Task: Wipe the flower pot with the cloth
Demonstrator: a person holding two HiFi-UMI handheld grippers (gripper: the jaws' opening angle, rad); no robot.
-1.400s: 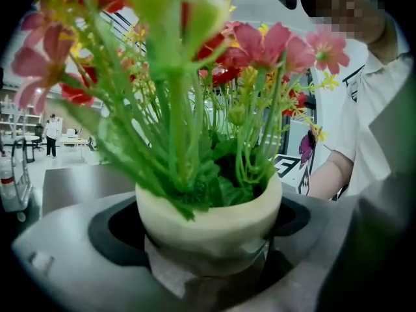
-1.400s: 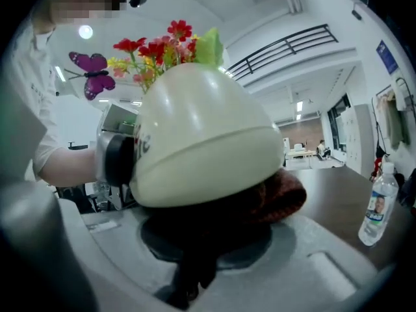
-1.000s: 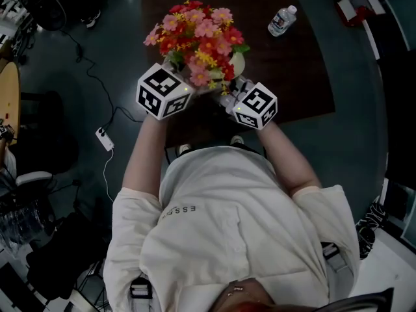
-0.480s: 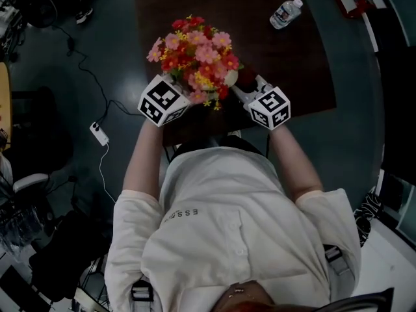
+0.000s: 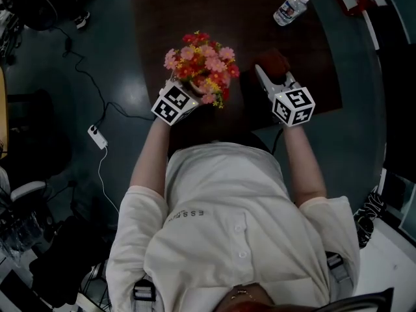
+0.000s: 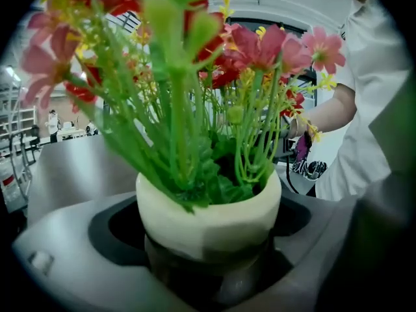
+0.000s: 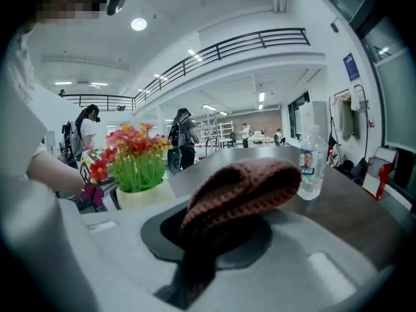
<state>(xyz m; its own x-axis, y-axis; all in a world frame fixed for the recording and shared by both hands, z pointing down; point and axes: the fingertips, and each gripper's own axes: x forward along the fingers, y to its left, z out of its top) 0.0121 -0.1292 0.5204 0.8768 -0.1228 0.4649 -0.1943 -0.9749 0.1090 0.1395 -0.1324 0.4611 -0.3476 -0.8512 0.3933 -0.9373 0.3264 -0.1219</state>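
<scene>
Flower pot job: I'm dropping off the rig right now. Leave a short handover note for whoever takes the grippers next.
Left gripper: shut on the cream flower pot holding red and pink artificial flowers, upright over the dark brown table.
Right gripper: shut on the brown knitted cloth, to the pot's right and not touching it.
Done: pot and cloth are both gripped. How much has been wiped cannot be told.
Left: bring the cloth against the pot's wall and wipe round it.
</scene>
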